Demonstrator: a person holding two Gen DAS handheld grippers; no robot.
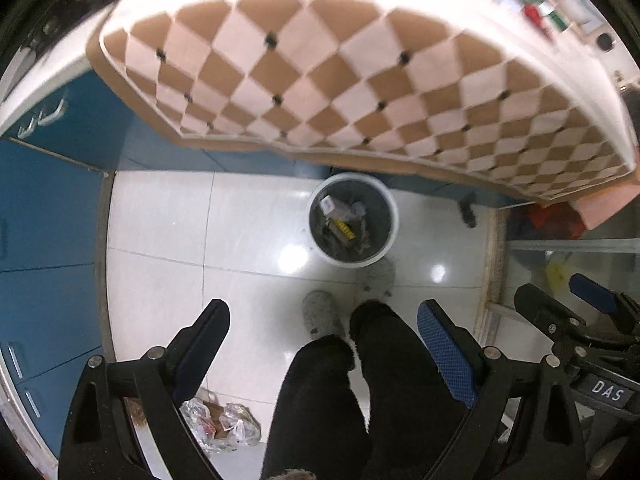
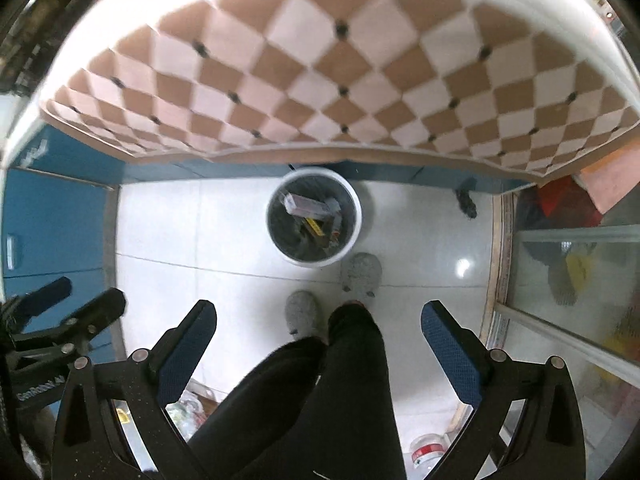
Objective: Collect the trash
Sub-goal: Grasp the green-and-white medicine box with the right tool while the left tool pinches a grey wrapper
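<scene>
**Both grippers held wide open above the trash bin**

The left gripper (image 1: pixel 324 334) and the right gripper (image 2: pixel 318 330) point down at the white tiled floor (image 1: pixel 160 216), each with its fingers spread wide and nothing between them. The trash bin (image 2: pixel 359 216), white-rimmed with a dark liner, stands on the floor just under the edge of the table (image 2: pixel 320 76) with its checkered cloth. Boxes and wrappers lie inside it. The person's dark trouser legs (image 2: pixel 320 400) and grey slippers (image 2: pixel 360 272) are just beside the bin. Crumpled plastic bags (image 1: pixel 224 426) lie on the floor near the blue cabinets (image 1: pixel 52 216).
</scene>
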